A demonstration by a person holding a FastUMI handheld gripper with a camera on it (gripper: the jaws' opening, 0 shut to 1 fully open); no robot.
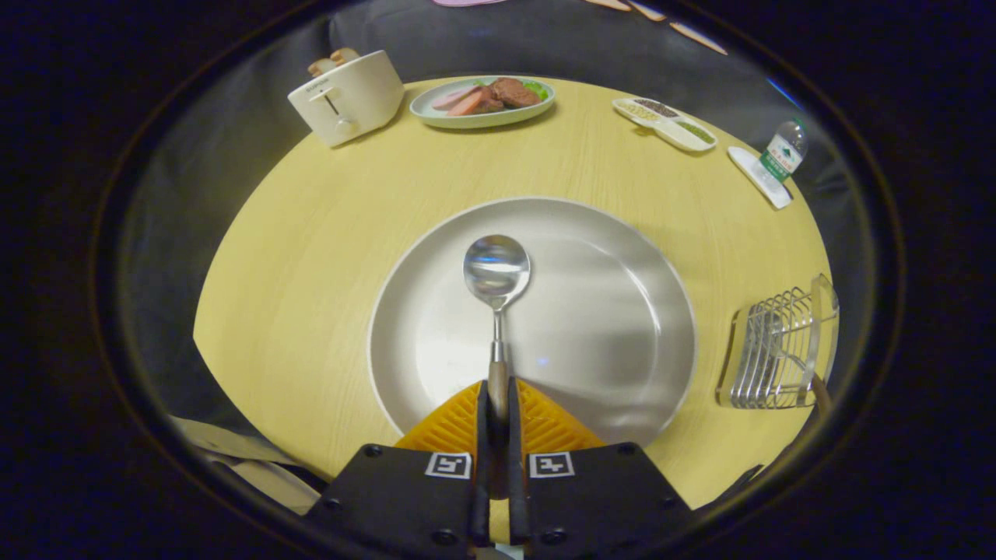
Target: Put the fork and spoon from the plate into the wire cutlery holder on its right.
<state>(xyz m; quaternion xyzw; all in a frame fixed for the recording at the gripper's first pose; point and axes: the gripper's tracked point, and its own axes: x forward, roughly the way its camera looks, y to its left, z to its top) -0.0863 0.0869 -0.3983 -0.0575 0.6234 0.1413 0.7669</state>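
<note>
My hand-held gripper (498, 404) is clamped on the spoon (496, 272) handle, both fingers pressing it; the bowl reaches ahead over the plate (622, 311). The wire cutlery holder (778, 350) stands on the bench (311, 257) right of the plate. The water bottle (784, 152) label is too small to read.

We see a round pale wooden table (327, 233) under soft warm light, with dark cloth (233, 101) hanging behind its far edge.

Label on bottle (784, 149) and mark on toaster (348, 96); both unreadable.
</note>
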